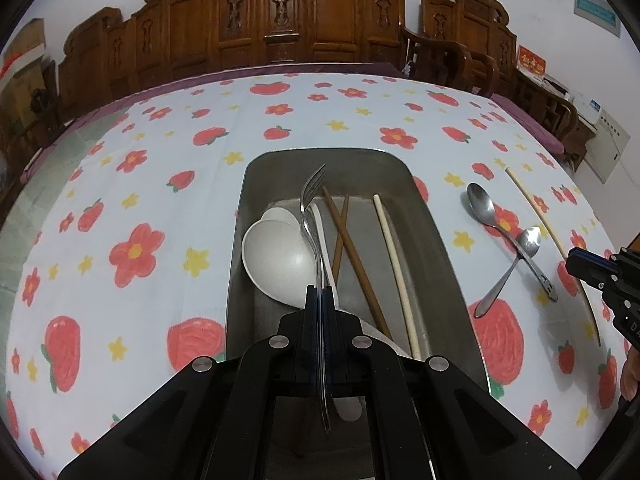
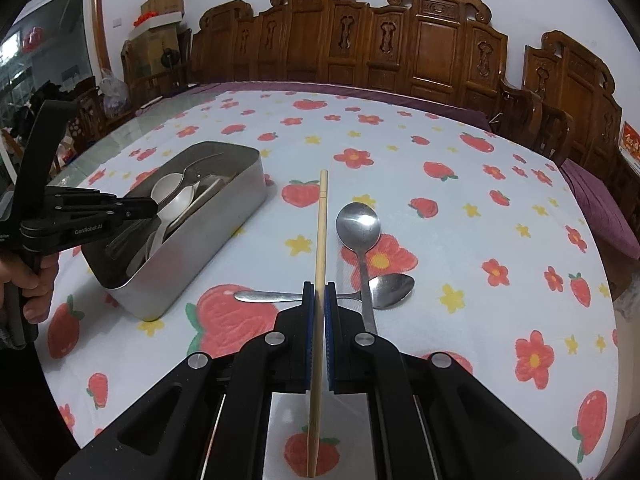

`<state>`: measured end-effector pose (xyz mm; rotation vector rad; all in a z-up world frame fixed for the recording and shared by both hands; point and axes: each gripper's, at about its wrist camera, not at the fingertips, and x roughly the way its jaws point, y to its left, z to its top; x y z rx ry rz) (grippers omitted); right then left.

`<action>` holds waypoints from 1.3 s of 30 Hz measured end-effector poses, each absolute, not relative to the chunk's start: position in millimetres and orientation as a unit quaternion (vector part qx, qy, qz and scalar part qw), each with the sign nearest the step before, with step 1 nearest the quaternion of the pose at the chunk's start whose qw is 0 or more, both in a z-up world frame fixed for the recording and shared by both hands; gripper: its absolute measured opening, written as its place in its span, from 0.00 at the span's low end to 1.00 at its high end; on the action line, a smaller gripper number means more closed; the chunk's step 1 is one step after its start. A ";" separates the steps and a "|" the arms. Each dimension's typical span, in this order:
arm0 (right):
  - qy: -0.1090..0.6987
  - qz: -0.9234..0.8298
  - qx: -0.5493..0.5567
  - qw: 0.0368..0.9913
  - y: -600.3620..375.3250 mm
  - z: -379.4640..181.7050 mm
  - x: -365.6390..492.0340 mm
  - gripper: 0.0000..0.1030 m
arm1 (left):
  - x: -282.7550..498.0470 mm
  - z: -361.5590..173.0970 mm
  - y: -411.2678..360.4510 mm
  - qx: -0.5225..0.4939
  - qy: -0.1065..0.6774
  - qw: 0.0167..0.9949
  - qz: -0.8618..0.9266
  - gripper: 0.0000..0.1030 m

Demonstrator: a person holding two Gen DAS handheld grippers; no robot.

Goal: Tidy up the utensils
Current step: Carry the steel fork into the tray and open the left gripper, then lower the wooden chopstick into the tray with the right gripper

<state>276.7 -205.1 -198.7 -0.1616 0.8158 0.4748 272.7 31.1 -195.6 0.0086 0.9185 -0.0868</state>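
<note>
Gripping fork [image 1: 313, 216] over tray [image 1: 434, 240]: left gripper [image 1: 319, 292] | pale chopstick [image 2: 320, 248] clamped: right gripper [image 2: 319, 288]

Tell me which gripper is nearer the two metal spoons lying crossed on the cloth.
Right. The right gripper, shut on a pale chopstick, sits just beside the crossed metal spoons. The left gripper, holding a fork, is over the steel tray, farther off.

A brushed, dull-grey metal tray [image 1: 436, 240] holds a glossy steel fork [image 1: 314, 196], matt white plastic spoons [image 1: 276, 256] and dark wooden chopsticks [image 1: 352, 252]. Two polished steel spoons [image 2: 360, 224] gleam on the soft printed cloth [image 2: 460, 208] covering the counter. A pale, smooth wooden chopstick [image 2: 320, 240] sits in a matt black plastic gripper [image 2: 319, 300].
</note>
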 end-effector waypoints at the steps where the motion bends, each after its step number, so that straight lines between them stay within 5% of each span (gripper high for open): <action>1: 0.393 0.229 -0.079 0.887 -204.1 -199.6 276.4 0.06 | 272.7 -196.7 31.5 0.004 0.443 0.896 -0.040 0.02; 31: 0.391 0.253 -0.055 0.883 -171.0 -178.4 251.0 0.06 | 244.7 -149.3 52.2 0.006 0.389 0.920 -0.035 0.03; 32: 0.391 0.253 -0.057 0.883 -167.3 -176.8 250.5 0.06 | 244.7 -147.4 55.0 0.003 0.388 0.921 -0.035 0.03; 34: 0.392 0.255 -0.067 0.881 -155.9 -173.8 250.3 0.06 | 244.8 -144.9 60.1 0.001 0.386 0.922 -0.033 0.20; 39: 0.390 0.263 -0.066 0.880 -129.4 -165.0 255.8 0.06 | 243.8 -136.3 77.0 -0.011 0.378 0.926 -0.020 0.37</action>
